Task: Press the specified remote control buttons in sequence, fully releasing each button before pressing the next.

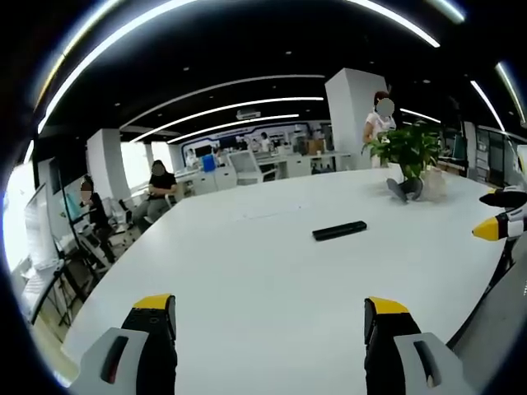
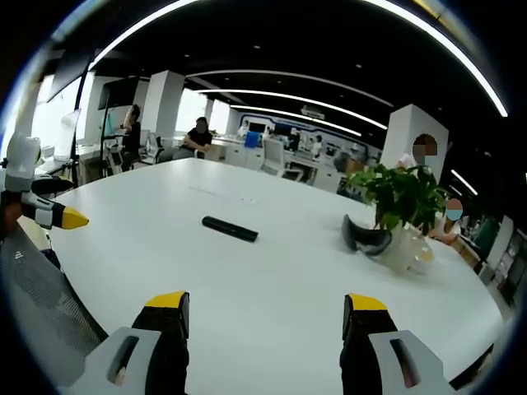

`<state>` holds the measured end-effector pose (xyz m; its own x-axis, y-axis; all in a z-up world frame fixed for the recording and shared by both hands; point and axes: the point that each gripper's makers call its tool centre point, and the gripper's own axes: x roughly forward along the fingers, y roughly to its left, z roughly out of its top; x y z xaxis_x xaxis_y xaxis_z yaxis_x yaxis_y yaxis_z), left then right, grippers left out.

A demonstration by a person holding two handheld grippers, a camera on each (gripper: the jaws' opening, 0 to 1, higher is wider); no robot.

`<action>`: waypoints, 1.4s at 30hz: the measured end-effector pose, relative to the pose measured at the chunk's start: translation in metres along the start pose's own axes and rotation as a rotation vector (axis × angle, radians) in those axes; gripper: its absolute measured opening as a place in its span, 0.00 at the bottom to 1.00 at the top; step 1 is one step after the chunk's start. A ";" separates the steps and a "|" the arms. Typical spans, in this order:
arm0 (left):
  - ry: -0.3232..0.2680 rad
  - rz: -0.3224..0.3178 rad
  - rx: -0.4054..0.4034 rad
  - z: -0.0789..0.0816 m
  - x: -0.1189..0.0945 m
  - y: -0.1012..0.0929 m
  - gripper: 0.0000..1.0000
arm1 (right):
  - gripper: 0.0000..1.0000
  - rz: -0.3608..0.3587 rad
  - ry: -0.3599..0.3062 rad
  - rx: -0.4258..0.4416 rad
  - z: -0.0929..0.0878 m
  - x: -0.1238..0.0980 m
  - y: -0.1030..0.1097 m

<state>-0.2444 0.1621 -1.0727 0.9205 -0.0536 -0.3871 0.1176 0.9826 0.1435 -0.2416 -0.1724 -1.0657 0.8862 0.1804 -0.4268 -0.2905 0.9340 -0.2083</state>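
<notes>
A black remote control lies flat on the white table, well beyond my left gripper, which is open and holds nothing. In the right gripper view the remote control lies ahead and slightly left of my right gripper, also open and holding nothing. The right gripper's yellow tip comes into the left gripper view at the right edge. The left gripper's yellow tip comes into the right gripper view at the left edge. Both grippers are well short of the remote.
A potted green plant stands on the far side of the table with a dark curved object beside it. A grey mesh chair back is at the table's near edge. People sit and stand at desks beyond the table.
</notes>
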 end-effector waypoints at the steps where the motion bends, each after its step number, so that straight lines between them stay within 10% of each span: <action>1: 0.001 -0.002 0.000 0.000 0.000 -0.001 0.98 | 0.75 -0.001 0.000 0.000 0.000 0.000 0.000; 42: -0.009 -0.022 0.009 0.004 -0.001 -0.004 0.98 | 0.70 0.042 -0.011 0.001 0.002 -0.001 0.007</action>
<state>-0.2441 0.1574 -1.0698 0.9211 -0.0766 -0.3818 0.1408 0.9796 0.1432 -0.2439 -0.1653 -1.0647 0.8772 0.2233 -0.4251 -0.3275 0.9256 -0.1896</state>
